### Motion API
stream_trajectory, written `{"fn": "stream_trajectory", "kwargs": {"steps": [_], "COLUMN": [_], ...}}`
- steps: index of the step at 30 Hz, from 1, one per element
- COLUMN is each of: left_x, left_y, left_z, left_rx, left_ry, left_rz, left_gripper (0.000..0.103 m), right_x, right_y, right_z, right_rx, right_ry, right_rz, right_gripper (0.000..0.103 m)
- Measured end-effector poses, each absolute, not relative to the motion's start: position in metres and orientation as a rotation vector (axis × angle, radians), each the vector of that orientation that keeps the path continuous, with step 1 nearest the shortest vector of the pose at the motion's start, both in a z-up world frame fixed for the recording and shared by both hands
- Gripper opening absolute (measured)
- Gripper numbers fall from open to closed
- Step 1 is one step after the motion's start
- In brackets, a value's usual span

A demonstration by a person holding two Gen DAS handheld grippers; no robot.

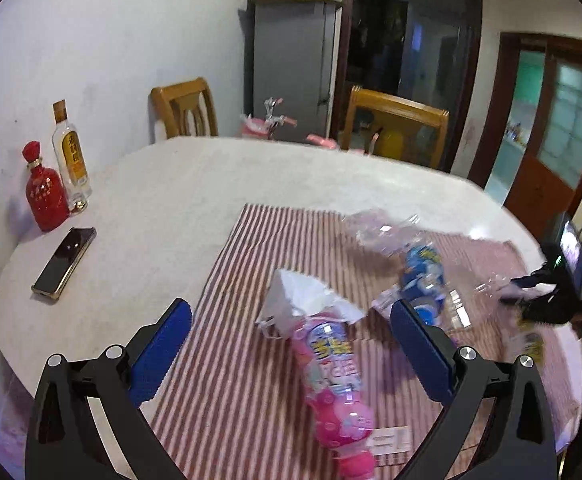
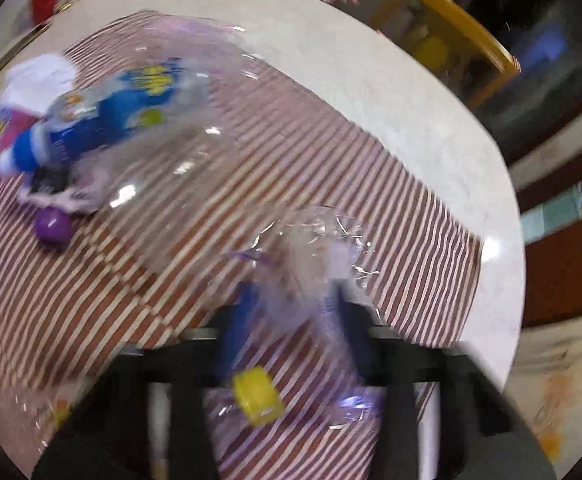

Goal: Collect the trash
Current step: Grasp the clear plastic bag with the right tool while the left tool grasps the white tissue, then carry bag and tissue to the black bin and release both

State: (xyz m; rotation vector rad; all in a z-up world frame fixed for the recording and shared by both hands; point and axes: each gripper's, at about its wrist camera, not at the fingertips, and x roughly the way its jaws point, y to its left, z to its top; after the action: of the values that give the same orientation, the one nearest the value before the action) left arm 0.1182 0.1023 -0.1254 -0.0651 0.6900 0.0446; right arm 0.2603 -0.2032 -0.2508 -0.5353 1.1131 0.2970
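A pink toy-shaped plastic package (image 1: 333,384) lies flat on the striped mat, its long side pointing away from the camera. A crumpled white tissue (image 1: 303,294) touches its far end. Beside it, to the right, lies a blue package in clear plastic (image 1: 421,280). A crumpled clear plastic wrapper (image 2: 311,264) sits between blue pads; the view is blurred.
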Motion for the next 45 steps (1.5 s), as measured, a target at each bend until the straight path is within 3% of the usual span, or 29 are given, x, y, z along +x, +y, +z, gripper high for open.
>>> {"fn": "stream_trajectory", "kwargs": {"steps": [3, 10, 15, 17, 19, 21, 28, 34, 45], "left_x": [0.129, 0.175, 0.231, 0.244, 0.253, 0.257, 0.229, 0.205, 0.149], "left_y": [0.108, 0.117, 0.111, 0.11, 0.11, 0.11, 0.115, 0.094, -0.053], "left_z": [-0.138, -0.166, -0.194, -0.204, -0.215, -0.223, -0.166, -0.118, -0.074], "left_rx": [-0.103, -0.215, -0.24, -0.242, -0.276, -0.293, -0.307, -0.242, -0.075], "left_ry": [0.745, 0.88, 1.028, 1.062, 1.108, 1.131, 0.848, 0.736, 0.664], "left_rz": [0.036, 0.0, 0.017, 0.016, -0.027, -0.038, -0.059, -0.136, -0.553], "left_gripper": [0.097, 0.097, 0.096, 0.084, 0.021, 0.002, 0.0, 0.0, 0.0], "right_x": [0.268, 0.225, 0.19, 0.184, 0.177, 0.18, 0.174, 0.165, 0.062], "right_y": [-0.224, -0.275, -0.288, -0.289, -0.291, -0.286, -0.277, -0.265, -0.349], "right_z": [-0.247, -0.193, -0.178, -0.172, -0.166, -0.159, -0.151, -0.159, -0.137], "right_rx": [-0.366, -0.01, 0.111, 0.107, 0.1, 0.099, 0.143, 0.19, 0.335], "right_ry": [1.145, 0.897, 0.825, 0.811, 0.797, 0.78, 0.744, 0.757, 0.665], "right_rz": [0.301, 0.168, 0.136, 0.131, 0.13, 0.132, 0.159, 0.206, 0.057], "right_gripper": [0.003, 0.003, 0.004, 0.005, 0.006, 0.006, 0.007, 0.007, 0.006]}}
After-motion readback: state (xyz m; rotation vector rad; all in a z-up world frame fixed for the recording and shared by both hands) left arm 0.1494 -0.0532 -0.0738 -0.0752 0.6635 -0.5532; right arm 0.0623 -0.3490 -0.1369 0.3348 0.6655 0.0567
